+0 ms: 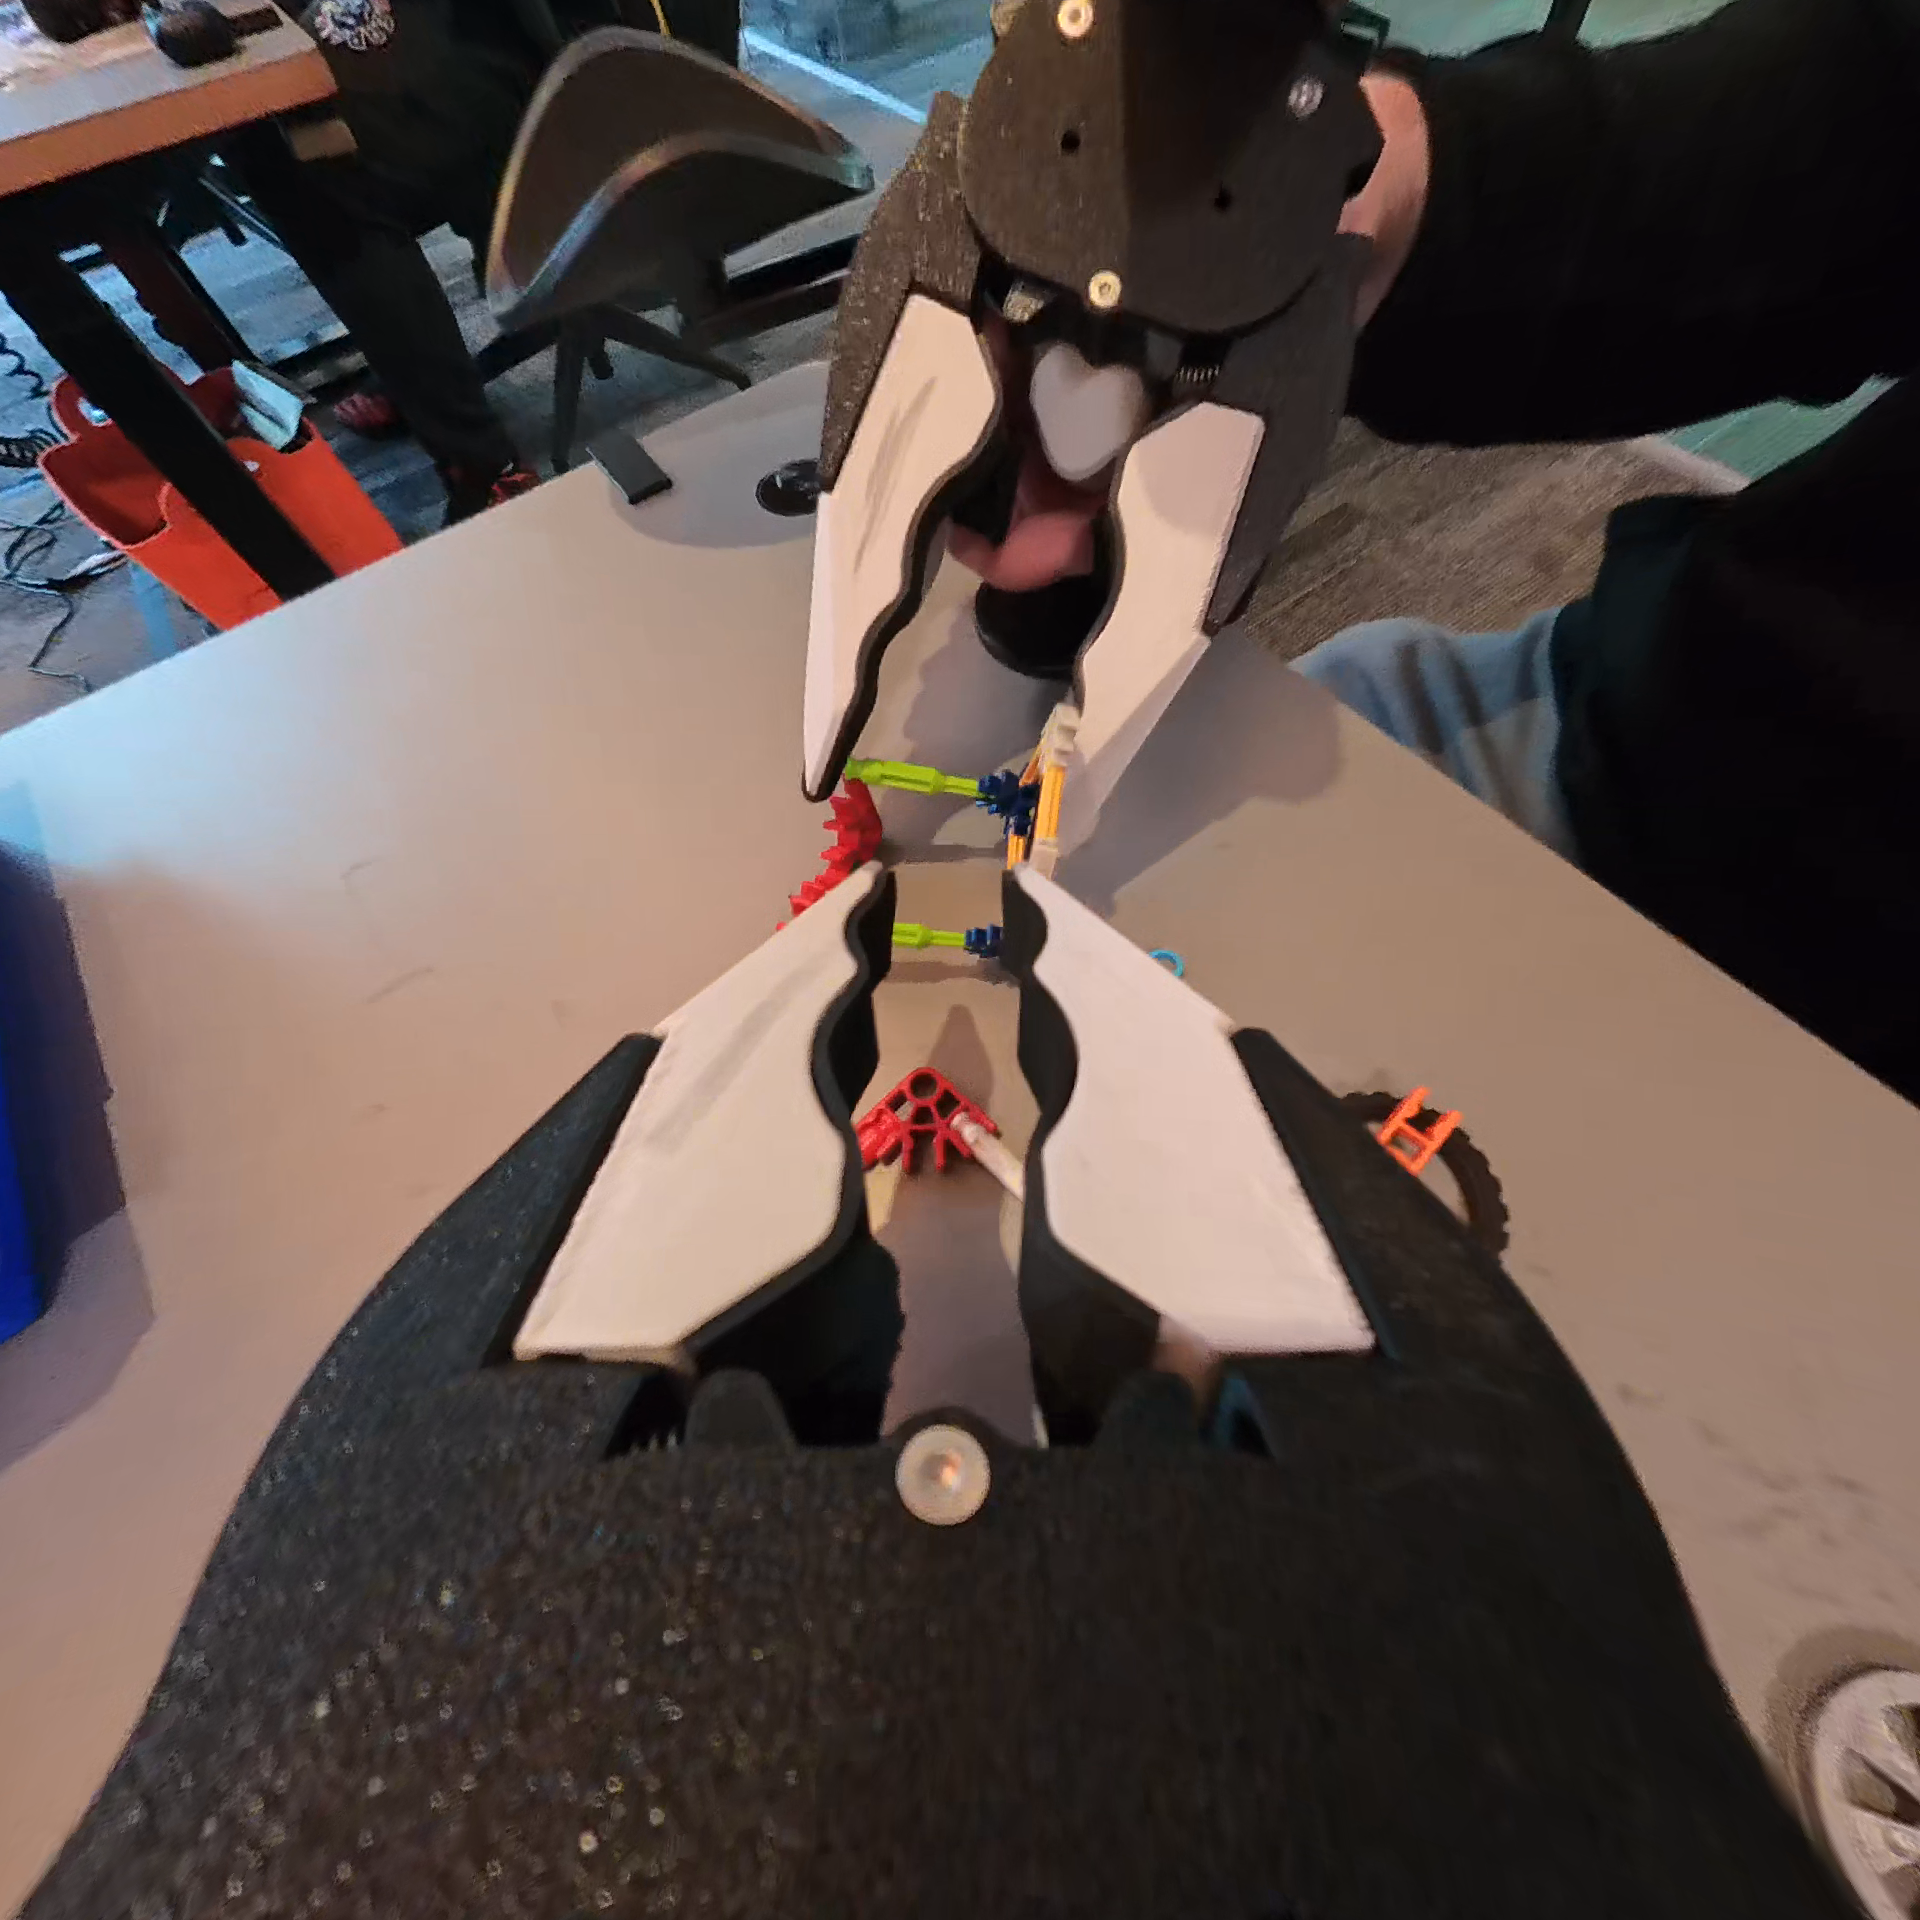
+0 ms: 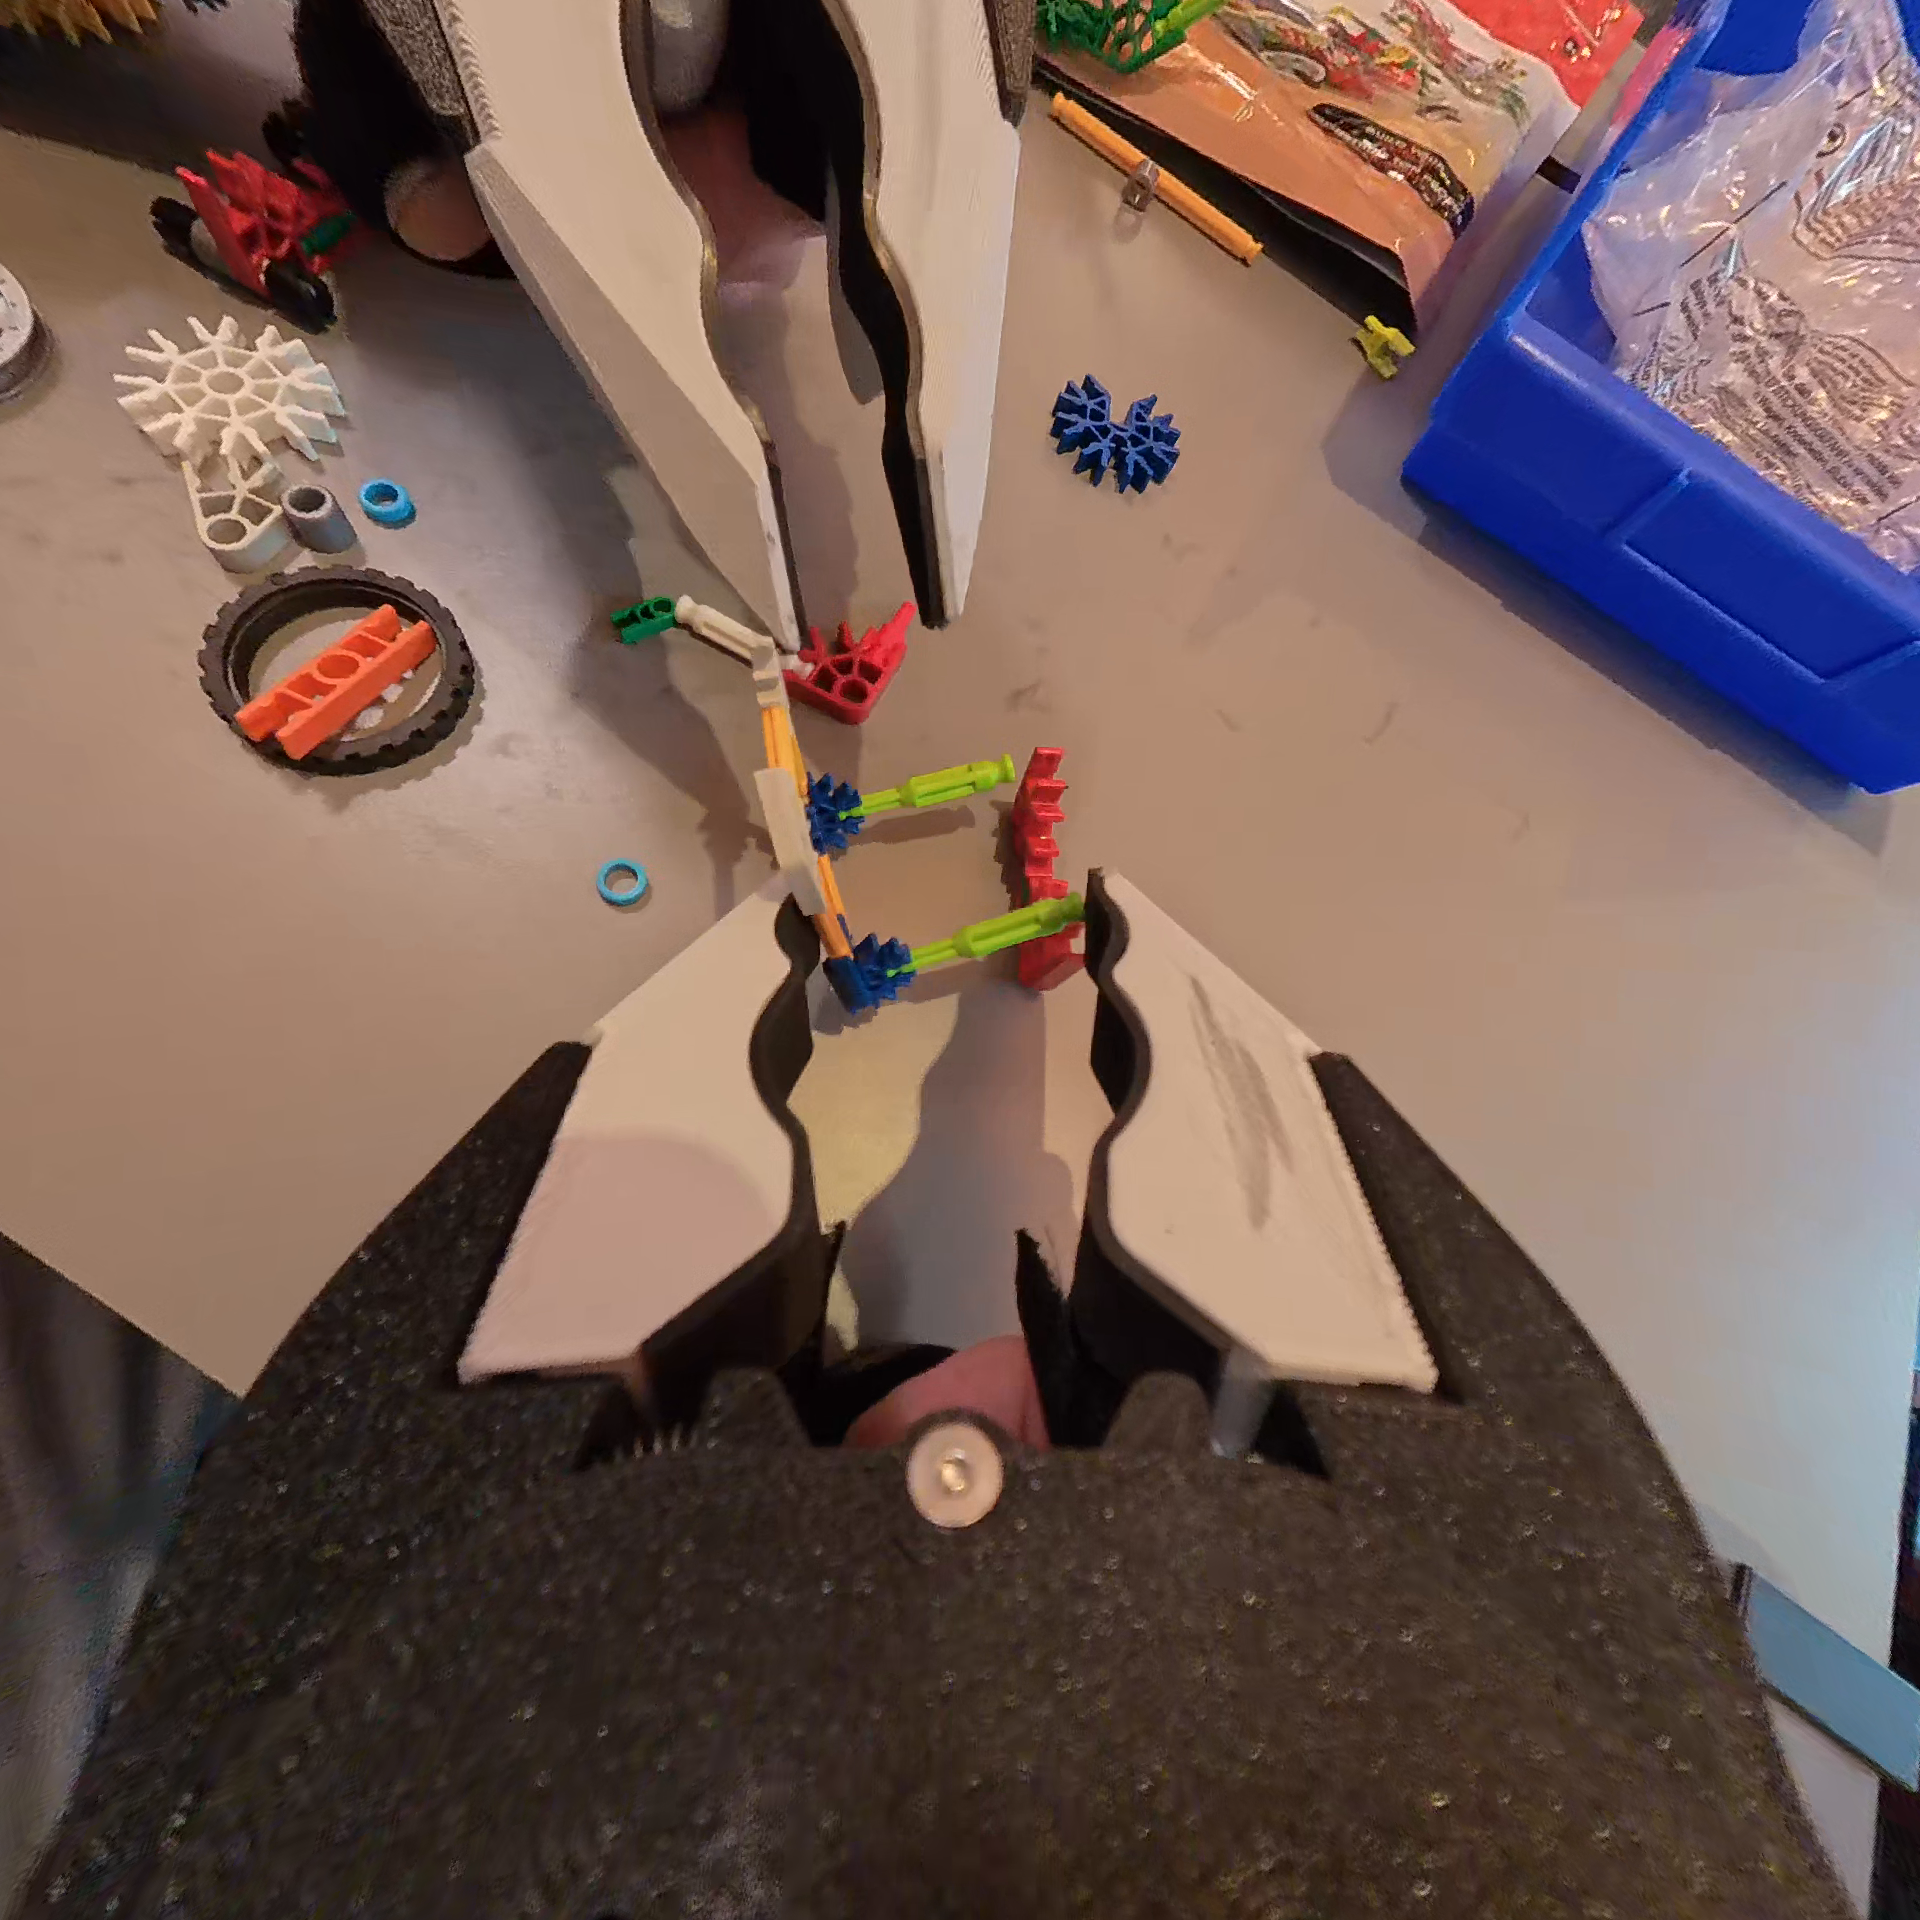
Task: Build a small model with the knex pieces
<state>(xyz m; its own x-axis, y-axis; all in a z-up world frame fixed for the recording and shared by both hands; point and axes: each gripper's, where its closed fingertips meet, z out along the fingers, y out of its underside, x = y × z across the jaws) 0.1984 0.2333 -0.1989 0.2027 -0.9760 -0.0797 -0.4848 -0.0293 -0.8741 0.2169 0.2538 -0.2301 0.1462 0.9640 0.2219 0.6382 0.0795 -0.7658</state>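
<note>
A small rod-and-connector assembly (image 2: 831, 821) lies on the grey table (image 2: 1351, 935): two green rods (image 2: 987, 928), two blue connectors, a yellow rod, white rods and a red toothed piece (image 2: 1039, 862). My right gripper (image 2: 940, 896) is open and brackets the nearer green rod, its tips at or very near the two ends. It also shows in the left wrist view (image 1: 951, 805). My left gripper (image 1: 945, 878) is open and empty, with its tips just above a loose red connector (image 2: 847, 670), which shows between its fingers (image 1: 920, 1127). The left gripper shows from the front in the right wrist view (image 2: 868, 623).
A blue bin (image 2: 1621, 520) with plastic bags stands at the right. Loose parts lie on the left: a white snowflake connector (image 2: 229, 395), a black tyre ring (image 2: 338, 670) with an orange piece, and blue rings (image 2: 623, 883). A blue double connector (image 2: 1117, 431) and a booklet (image 2: 1299, 135) lie beyond. About 5 cm separates my left fingertips from my right.
</note>
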